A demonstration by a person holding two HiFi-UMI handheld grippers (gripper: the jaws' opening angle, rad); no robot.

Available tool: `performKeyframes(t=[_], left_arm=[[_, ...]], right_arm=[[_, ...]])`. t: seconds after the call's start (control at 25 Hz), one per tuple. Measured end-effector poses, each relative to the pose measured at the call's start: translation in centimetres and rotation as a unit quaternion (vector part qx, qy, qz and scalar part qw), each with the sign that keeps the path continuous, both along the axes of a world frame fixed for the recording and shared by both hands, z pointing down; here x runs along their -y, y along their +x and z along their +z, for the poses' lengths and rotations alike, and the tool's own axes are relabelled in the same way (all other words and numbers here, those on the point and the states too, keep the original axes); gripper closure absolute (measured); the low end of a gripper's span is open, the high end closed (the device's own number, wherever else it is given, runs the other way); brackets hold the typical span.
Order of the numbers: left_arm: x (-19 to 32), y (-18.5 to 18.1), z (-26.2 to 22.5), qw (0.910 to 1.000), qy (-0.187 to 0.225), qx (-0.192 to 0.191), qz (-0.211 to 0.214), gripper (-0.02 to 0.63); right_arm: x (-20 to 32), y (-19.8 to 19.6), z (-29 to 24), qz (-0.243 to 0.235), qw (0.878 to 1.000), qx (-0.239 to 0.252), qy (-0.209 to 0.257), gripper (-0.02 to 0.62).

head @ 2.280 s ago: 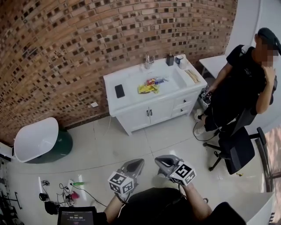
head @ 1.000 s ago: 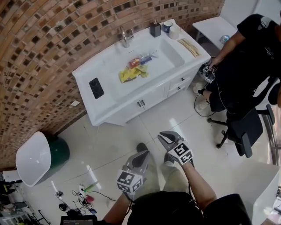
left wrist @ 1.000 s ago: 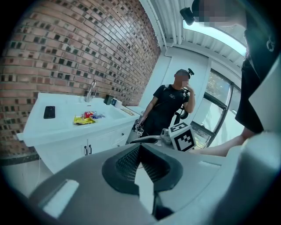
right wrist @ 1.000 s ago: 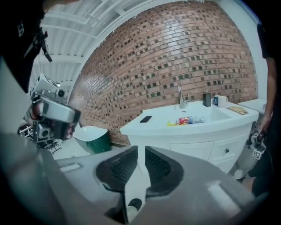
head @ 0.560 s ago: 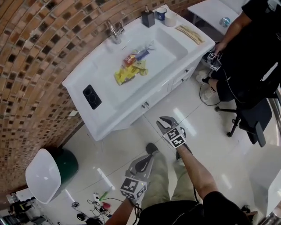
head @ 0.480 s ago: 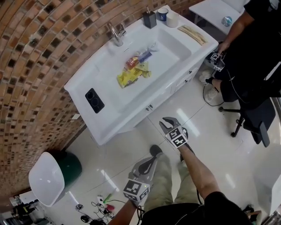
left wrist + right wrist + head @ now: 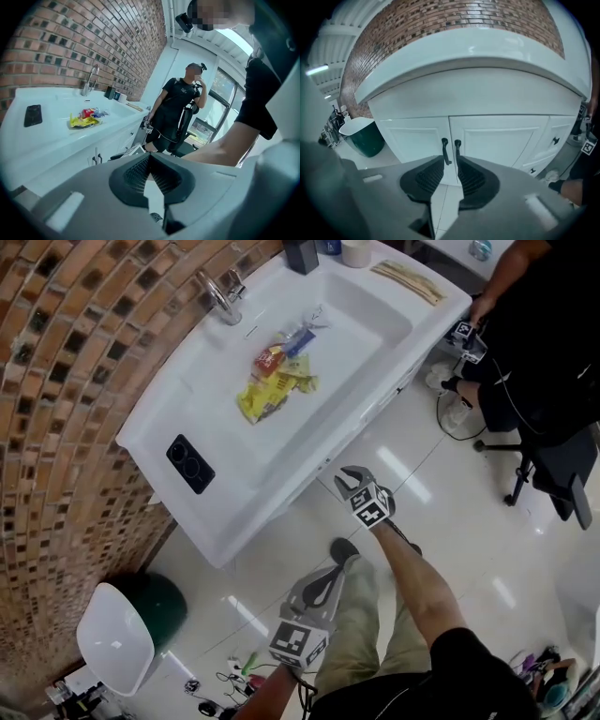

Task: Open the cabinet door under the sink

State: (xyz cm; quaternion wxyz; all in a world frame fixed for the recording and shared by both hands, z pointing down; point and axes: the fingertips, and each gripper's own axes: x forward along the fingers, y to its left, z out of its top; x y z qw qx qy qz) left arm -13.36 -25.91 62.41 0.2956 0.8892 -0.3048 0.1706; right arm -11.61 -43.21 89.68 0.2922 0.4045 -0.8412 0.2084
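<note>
Left arm: only a bit of forearm shows. The left hand-held gripper (image 7: 339, 574) hangs low beside the person's leg (image 7: 366, 634), nose tilted down and fwd. Its jaws are clenched tip to tip w/ nothing btwn them.

Right arm: stretched fwd, forearm bare. The right hand-held gripper (image 7: 349, 480) is angled down at the cabinet front, near the front edge of the white surface (image 7: 178, 521). Its jaws are released and have just been opening, w/ nothing btwn the pads.

Vs half a sec ago, the surface fills more of the head view. The right gripper now sits close to that front edge. Before, a wide strip of floor tile (image 7: 441, 493) lay btwn them.

The cabinet doors (image 7: 415, 140) are two white panels under the basin (image 7: 361, 338). They meet at centre w/ two dark handles (image 7: 445, 151) side by side. In the right gripper view the handles stand straight ahead, just beyond the jaw tips and lined up w/ the gap, not touching. In the left gripper view the doors lie off to the left, well apart from its jaws.
</note>
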Motion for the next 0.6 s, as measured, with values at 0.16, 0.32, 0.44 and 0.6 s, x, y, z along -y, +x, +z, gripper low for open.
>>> performKeyframes(t=[0.16,0.32,0.44,0.6], left_arm=[[1.2,-0.9,0.8,1.0,-0.005,-0.002,0.007,0.591],[1.4,-1.5,2.0,0.9993,-0.024,-0.021,0.017,0.591],[2.0,-1.5,2.9,0.9989,-0.032,-0.022,0.027,0.591],[2.4,-2.0,3.8,0.9983,-0.039,-0.024,0.035,0.591]], right_arm=[[1.4,-0.3,2.0,0.007,1.0,-0.01,-0.01,0.522],[2.6,-1.3,4.2,0.011,1.0,-0.013,-0.016,0.522],[3.3,-2.0,5.5,0.012,1.0,-0.013,-0.021,0.514],[4.0,-2.8,6.5,0.015,0.999,-0.025,-0.02,0.514]])
